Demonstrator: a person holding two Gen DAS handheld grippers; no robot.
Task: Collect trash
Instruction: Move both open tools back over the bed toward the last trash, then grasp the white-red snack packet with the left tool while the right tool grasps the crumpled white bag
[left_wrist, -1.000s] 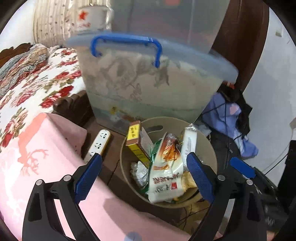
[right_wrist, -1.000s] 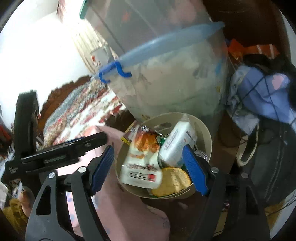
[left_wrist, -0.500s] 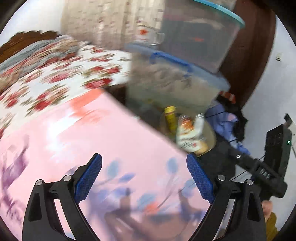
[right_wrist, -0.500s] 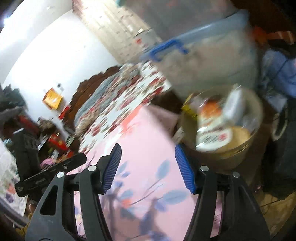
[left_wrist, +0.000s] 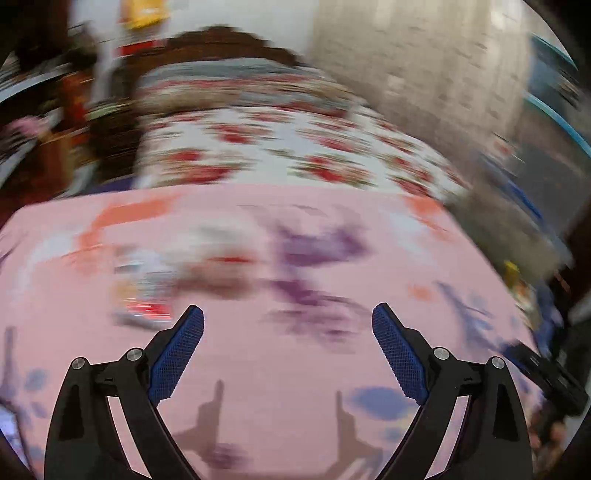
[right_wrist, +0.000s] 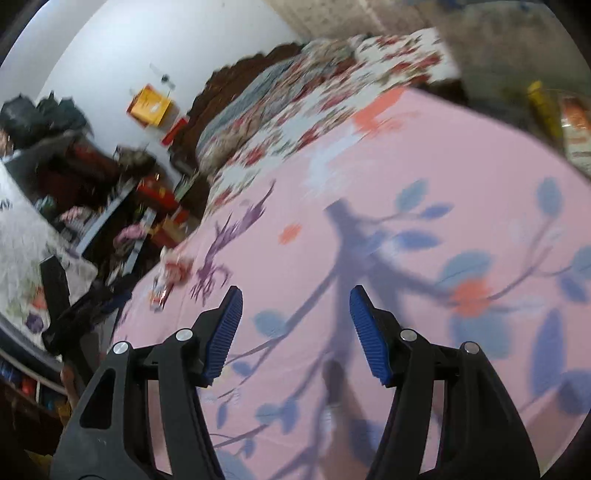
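Observation:
My left gripper (left_wrist: 287, 321) is open and empty above the pink bedspread (left_wrist: 295, 369). Blurred snack wrappers (left_wrist: 144, 288) lie on the spread ahead and to the left of it. My right gripper (right_wrist: 295, 302) is open and empty over the same pink spread (right_wrist: 406, 277). The wrappers (right_wrist: 168, 280) show far to its left near the bed's edge. The trash bin with its packets (right_wrist: 572, 125) is at the right edge of the right wrist view, and shows small at the far right in the left wrist view (left_wrist: 521, 288).
A floral quilt (left_wrist: 295, 155) covers the far part of the bed. Plastic storage boxes (left_wrist: 554, 129) stand at the right. A cluttered shelf and floor (right_wrist: 110, 206) lie left of the bed. The left gripper's body (right_wrist: 59, 306) shows at the left edge.
Both grippers have swung left, away from the bin and over the pink bedspread. The bin has slid to the right edge of both views. Wrappers on the bed have come into view.

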